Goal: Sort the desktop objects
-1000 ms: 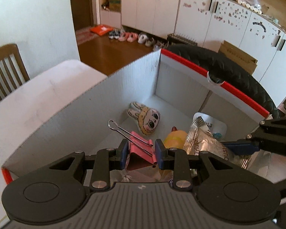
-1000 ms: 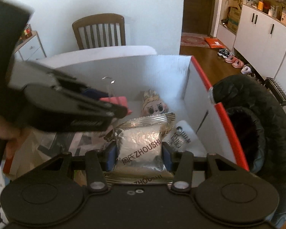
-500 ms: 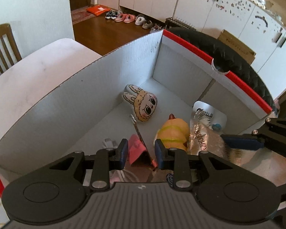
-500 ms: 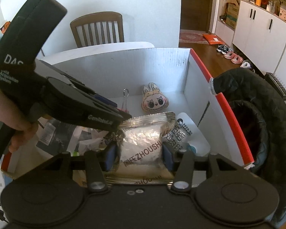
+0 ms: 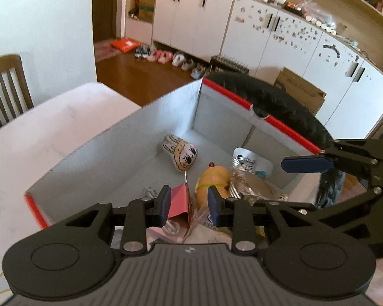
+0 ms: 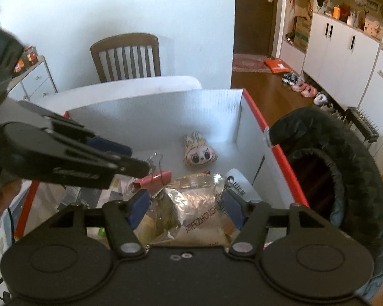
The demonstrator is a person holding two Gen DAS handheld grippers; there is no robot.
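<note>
A white cardboard box with a red rim holds the sorted things. My left gripper hangs over it, shut, with nothing pressed between its pads. The pink binder clip lies in the box just beyond and below those fingertips; the right wrist view shows the clip under the left gripper. My right gripper has its jaws opening. The silver foil snack packet lies tilted between them on the box's contents, and the pads do not press it.
Also in the box are a bunny-eared doll face, an orange toy, a white pouch and papers. A black quilted jacket crowds the box's right side. A wooden chair stands behind the white table.
The pink clip has left the left gripper's pads and now lies in the box, and that gripper has lifted back. The right jaws have widened and the foil packet has sagged and tilted.
</note>
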